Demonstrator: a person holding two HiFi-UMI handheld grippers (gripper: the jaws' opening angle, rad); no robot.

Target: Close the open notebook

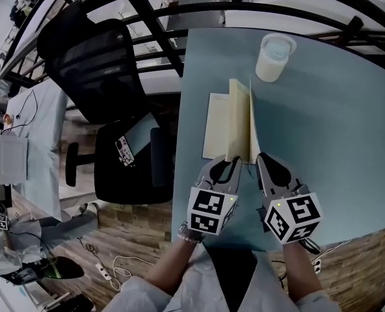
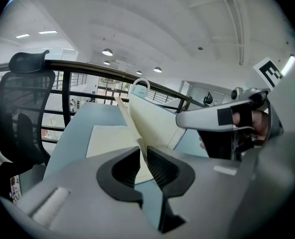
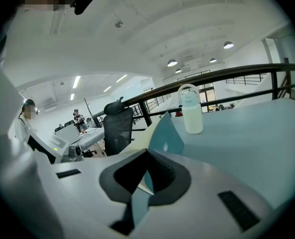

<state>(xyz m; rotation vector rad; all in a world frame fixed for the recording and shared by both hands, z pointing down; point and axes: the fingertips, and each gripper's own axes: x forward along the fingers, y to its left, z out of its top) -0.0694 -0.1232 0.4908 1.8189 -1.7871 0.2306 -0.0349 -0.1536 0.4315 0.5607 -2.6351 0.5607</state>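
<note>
Left gripper (image 1: 233, 162) is clamped on the upright cream pages (image 2: 147, 121) of the notebook (image 1: 220, 125), and my right gripper (image 1: 260, 159) is pinched shut on its raised teal cover (image 3: 167, 131). The notebook lies at centre frame in the head view on the blue table (image 1: 322, 129), its left half flat. A white bottle (image 1: 274, 57) stands beyond it at upper right, and a black chair (image 1: 105, 70) is at upper left.

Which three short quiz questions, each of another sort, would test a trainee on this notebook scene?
1. True or false: the notebook lies flat and shut on the table.
2. The right gripper is shut on: A) the notebook's blue cover; B) the table edge; C) nothing.
3. What stands on the table beyond the notebook?
Key: 1 false; 2 A; 3 a white bottle.
</note>
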